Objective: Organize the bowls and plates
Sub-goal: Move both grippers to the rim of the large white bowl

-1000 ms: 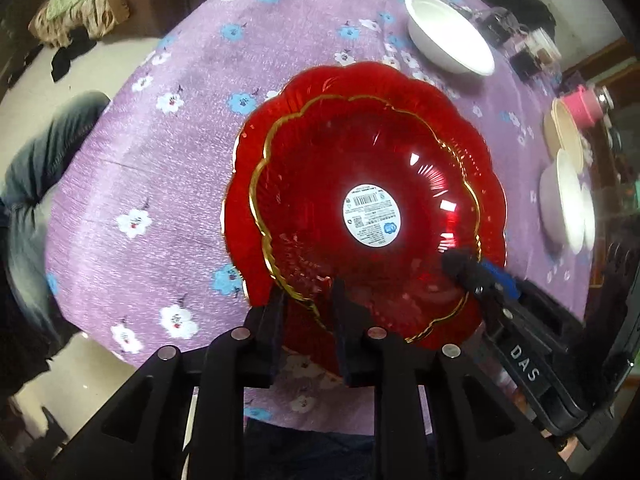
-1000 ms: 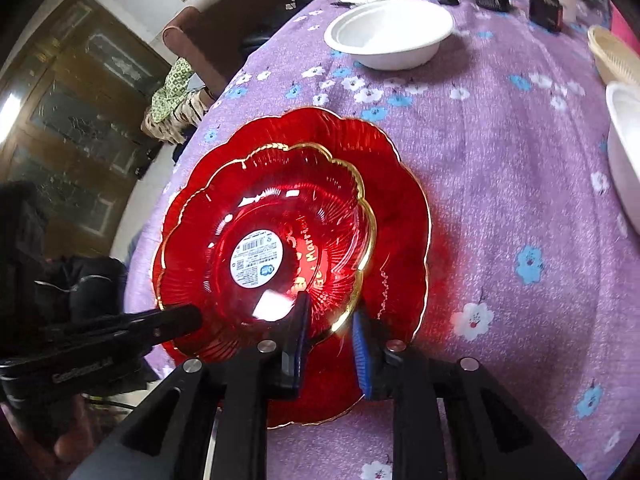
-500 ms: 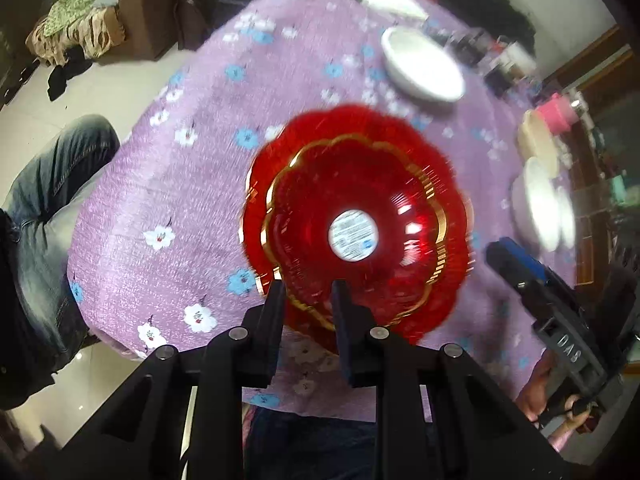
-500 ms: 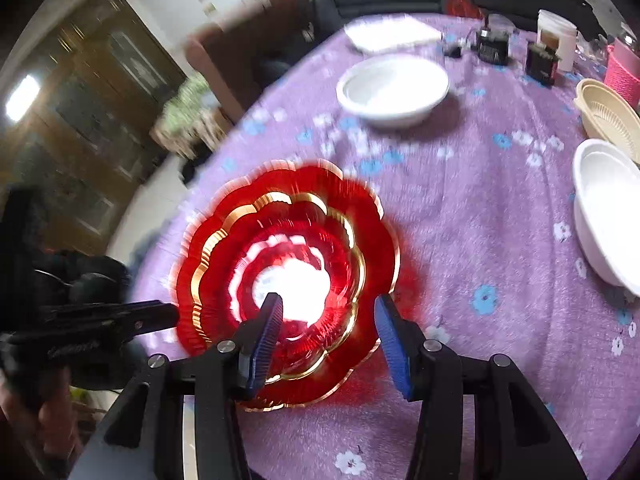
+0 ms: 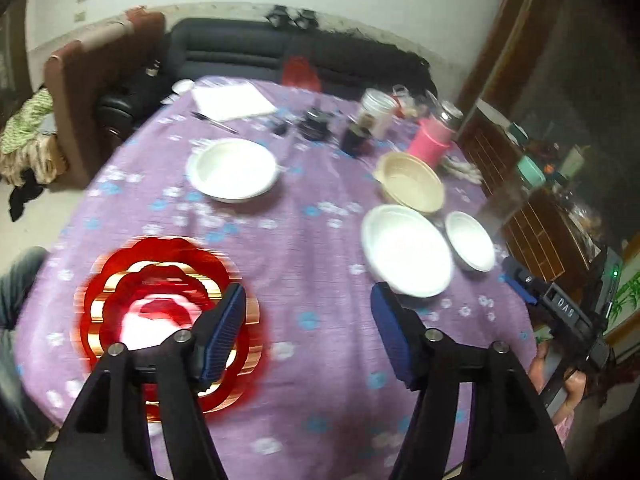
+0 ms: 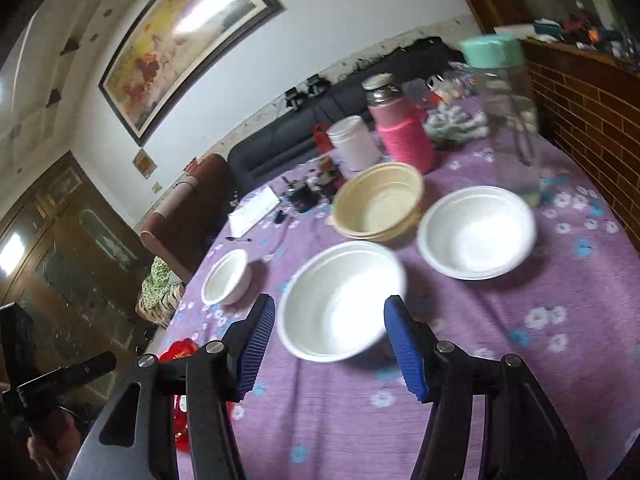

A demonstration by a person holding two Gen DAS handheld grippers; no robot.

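Note:
Two stacked red plates [image 5: 160, 304] with gold rims lie on the purple flowered tablecloth [image 5: 312, 240] at the near left, blurred; a sliver of them shows in the right wrist view [image 6: 182, 350]. My left gripper [image 5: 306, 328] is open and empty above the cloth, right of the plates. My right gripper [image 6: 330, 344] is open and empty, just in front of a large white bowl [image 6: 340, 300]. That bowl [image 5: 406, 250], a smaller white bowl [image 5: 470, 246], a third white bowl [image 5: 234, 170] and a beige bowl [image 5: 412, 182] sit on the table.
A pink flask [image 6: 402, 136], a white cup [image 6: 354, 142], a clear bottle with a green lid [image 6: 508, 116], papers [image 5: 232, 100] and small dark items [image 5: 316, 126] stand at the table's far side. A dark sofa [image 5: 288, 54] and a wooden cabinet [image 5: 532, 208] surround the table.
Both grippers have let go of the red plates, opened wide and lifted back. The views have swung up and right toward the white bowls.

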